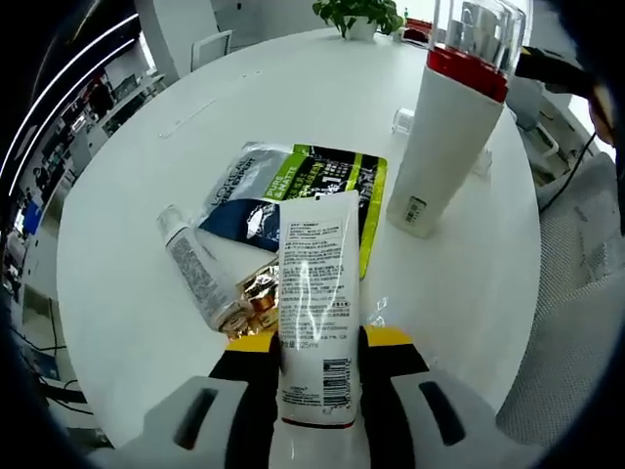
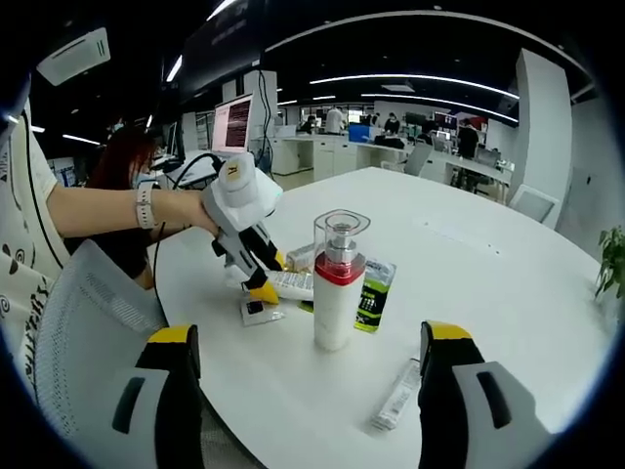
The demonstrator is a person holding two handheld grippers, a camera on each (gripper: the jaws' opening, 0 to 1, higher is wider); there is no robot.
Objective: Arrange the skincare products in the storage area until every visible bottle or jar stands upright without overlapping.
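My left gripper clamps the white tube, soft and light, at its crimped end; pump bottle at 1 o'clock. Right gripper gapes empty.

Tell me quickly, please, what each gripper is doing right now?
Left gripper: shut on the white tube.
Right gripper: open, holding nothing.
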